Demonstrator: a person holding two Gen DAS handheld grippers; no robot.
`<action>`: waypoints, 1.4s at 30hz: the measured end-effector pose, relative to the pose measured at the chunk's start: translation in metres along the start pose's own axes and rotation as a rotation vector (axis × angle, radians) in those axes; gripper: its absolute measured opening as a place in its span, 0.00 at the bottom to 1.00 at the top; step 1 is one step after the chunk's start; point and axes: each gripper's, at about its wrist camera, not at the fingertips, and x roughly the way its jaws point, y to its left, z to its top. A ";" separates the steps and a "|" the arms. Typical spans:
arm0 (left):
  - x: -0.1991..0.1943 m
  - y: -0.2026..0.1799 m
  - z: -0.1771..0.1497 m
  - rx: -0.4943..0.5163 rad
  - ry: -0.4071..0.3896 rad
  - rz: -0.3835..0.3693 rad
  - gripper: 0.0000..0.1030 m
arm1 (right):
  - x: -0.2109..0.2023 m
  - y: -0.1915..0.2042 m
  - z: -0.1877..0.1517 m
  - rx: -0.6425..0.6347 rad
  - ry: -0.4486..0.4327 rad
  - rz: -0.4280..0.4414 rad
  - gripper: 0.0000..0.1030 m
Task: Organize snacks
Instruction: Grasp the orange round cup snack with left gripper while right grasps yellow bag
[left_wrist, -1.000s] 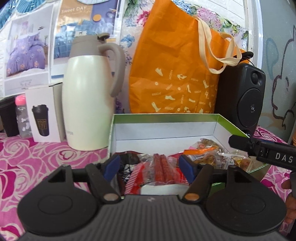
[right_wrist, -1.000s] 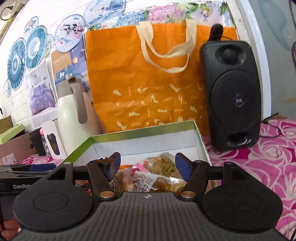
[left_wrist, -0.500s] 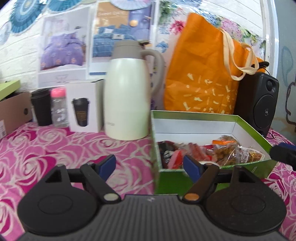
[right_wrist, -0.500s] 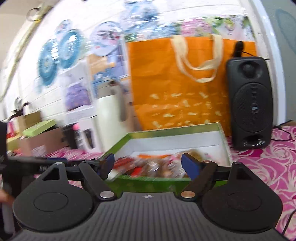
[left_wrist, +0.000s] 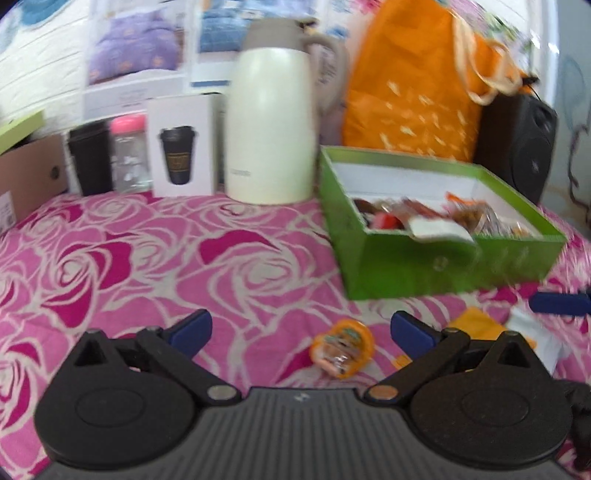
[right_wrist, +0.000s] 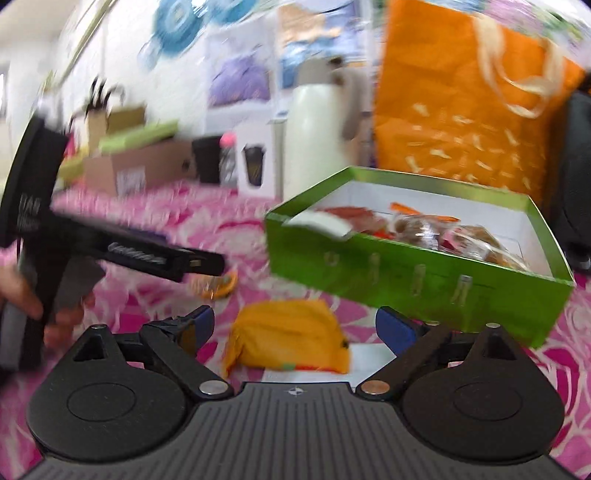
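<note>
Both grippers, the left gripper (left_wrist: 299, 328) and right gripper (right_wrist: 294, 325), are backing away from the green box (left_wrist: 436, 258) with fingers spread and empty, now framing a round orange snack (left_wrist: 341, 347) and yellow packet (right_wrist: 291, 338) (apparently next to be picked up).

- I see the box (left_wrist: 436, 258) on the table (left_wrist: 147, 258), packets (left_wrist: 424, 218) inside it.
- The jug (left_wrist: 271, 129) stands left of it, the bag (left_wrist: 410, 92) and speaker (left_wrist: 524, 147) behind.
- A small snack (left_wrist: 341, 349) and a pouch (right_wrist: 291, 336) lie in front of the box.
</note>
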 end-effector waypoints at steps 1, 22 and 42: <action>0.002 -0.006 -0.001 0.027 -0.001 -0.007 1.00 | 0.002 0.004 0.000 -0.028 0.009 0.004 1.00; 0.019 -0.017 -0.008 0.067 0.071 -0.139 0.43 | 0.037 0.010 0.005 -0.076 0.155 -0.047 1.00; -0.018 -0.017 -0.019 0.021 0.065 -0.095 0.29 | -0.002 0.026 0.001 -0.102 0.078 -0.033 1.00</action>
